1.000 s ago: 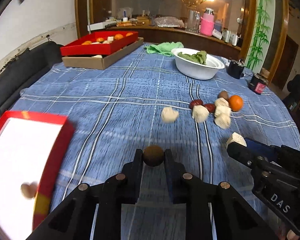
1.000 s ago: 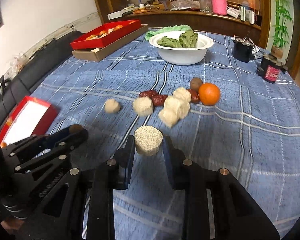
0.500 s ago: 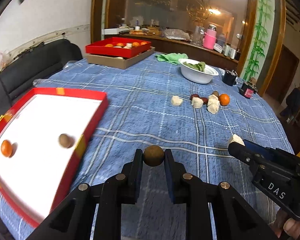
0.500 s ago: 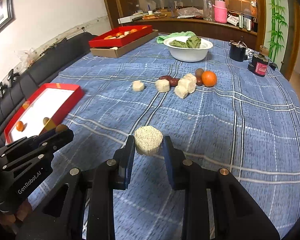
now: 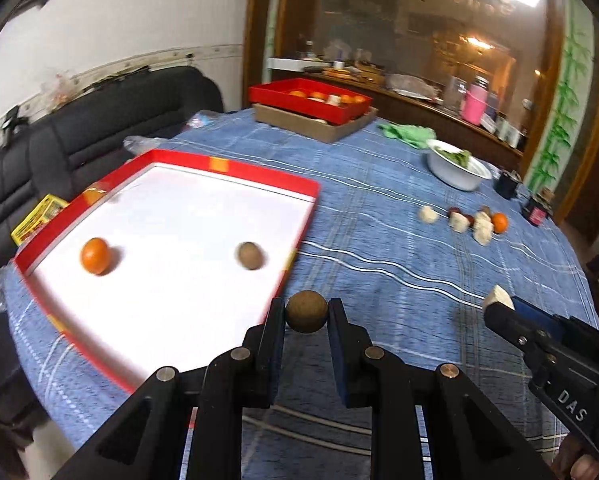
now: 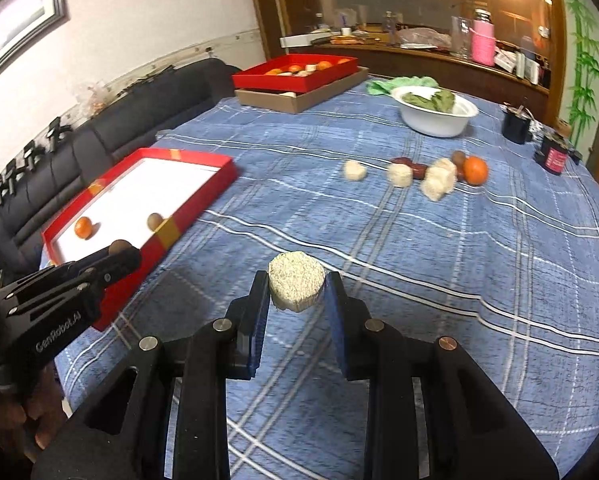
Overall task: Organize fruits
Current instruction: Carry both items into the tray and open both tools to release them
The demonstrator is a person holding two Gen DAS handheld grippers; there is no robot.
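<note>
Between the left gripper's [image 5: 306, 312] black jaws sits a round, matte brown fruit [image 5: 306, 311], clamped above the near right edge of the red-rimmed, white-floored tray [image 5: 259, 187]. Right gripper [image 6: 296, 286] clenches a pale, grainy puck-shaped cake [image 6: 296, 286], flat face up. Tray holds 1 orange [image 5: 95, 255] and 1 brown fruit [image 5: 250, 255]. Farther across the blue plaid cloth [image 6: 479, 248]: loose cakes [image 6: 438, 178], an orange fruit [image 6: 475, 170], a white bowl [image 6: 435, 114].

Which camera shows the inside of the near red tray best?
The left wrist view: the red tray lies open there, showing an orange and a brown fruit. The right wrist view shows it smaller, oblique, partly hidden by the left hand-held gripper.
</note>
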